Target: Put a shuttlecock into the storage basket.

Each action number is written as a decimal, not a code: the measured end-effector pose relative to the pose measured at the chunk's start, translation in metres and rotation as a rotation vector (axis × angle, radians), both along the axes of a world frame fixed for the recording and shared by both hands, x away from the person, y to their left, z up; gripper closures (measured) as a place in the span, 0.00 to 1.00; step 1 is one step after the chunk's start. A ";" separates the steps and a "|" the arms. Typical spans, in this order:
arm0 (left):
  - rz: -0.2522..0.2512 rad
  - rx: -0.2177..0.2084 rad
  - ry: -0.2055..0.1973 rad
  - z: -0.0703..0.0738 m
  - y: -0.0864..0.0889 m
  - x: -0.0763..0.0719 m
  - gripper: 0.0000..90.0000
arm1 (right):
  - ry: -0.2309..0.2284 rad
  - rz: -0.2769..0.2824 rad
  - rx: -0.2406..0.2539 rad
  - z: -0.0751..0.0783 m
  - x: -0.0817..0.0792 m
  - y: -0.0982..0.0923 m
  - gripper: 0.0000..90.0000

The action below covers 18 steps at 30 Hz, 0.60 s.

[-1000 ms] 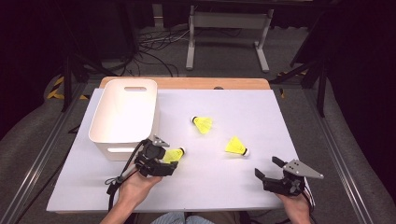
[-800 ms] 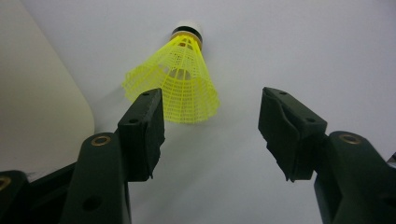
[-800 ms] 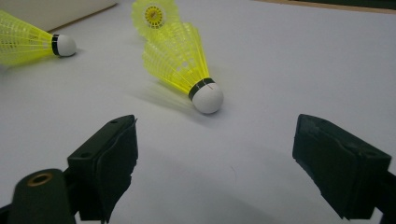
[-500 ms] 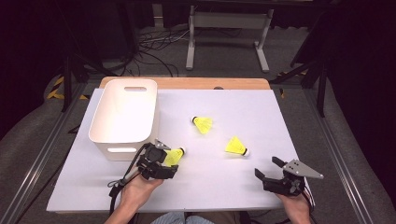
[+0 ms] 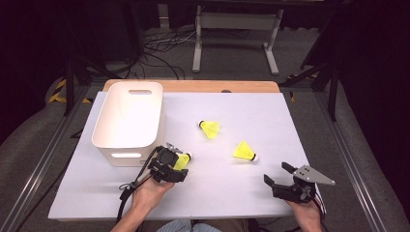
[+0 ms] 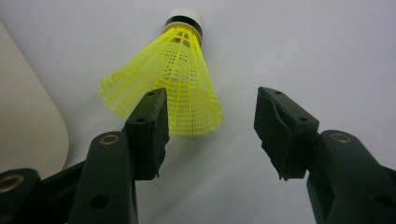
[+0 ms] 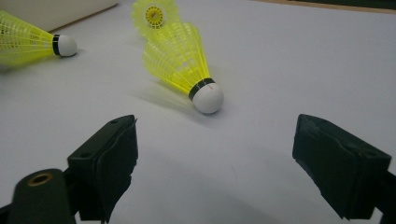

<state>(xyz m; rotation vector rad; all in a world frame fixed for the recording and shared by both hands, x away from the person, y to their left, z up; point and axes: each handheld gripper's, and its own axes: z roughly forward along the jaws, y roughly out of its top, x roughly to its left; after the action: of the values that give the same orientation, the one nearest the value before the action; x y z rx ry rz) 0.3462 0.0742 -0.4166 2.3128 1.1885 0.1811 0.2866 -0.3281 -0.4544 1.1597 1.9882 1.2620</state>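
Three yellow shuttlecocks lie on the white table top (image 5: pixel 227 191). The nearest shuttlecock (image 5: pixel 186 157) (image 6: pixel 173 84) lies beside the white bin (image 5: pixel 128 121), cork pointing away. My left gripper (image 5: pixel 178 161) (image 6: pixel 210 100) is open around its skirt rim. Its jaws have just been closing, and the pads are not pressing on the skirt. My right gripper (image 5: pixel 276 173) (image 7: pixel 215 126) rests open near the front right edge, nothing between its jaws. A second shuttlecock (image 5: pixel 244 152) (image 7: pixel 187 60) lies ahead of it, and a third shuttlecock (image 5: pixel 210 128) (image 7: pixel 154 14) lies farther back.
The bin stands at the table's left, close to my left gripper, and its wall (image 6: pixel 28 126) shows at the left of the left gripper view. A wooden strip (image 5: pixel 193 86) edges the far side. Cables and a metal stand (image 5: pixel 237 29) are on the floor beyond.
My left gripper has sunk a little and edged closer over the near shuttlecock. The right gripper and the other two shuttlecocks have not moved.
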 end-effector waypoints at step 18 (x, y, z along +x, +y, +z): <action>0.023 0.019 0.006 -0.011 -0.004 0.013 0.74 | -0.001 0.001 0.000 0.000 0.000 0.000 0.16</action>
<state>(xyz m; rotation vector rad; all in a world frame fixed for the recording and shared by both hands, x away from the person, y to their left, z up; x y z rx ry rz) 0.3597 0.0698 -0.4275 2.3185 1.2216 0.1940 0.2867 -0.3283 -0.4544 1.1580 1.9880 1.2622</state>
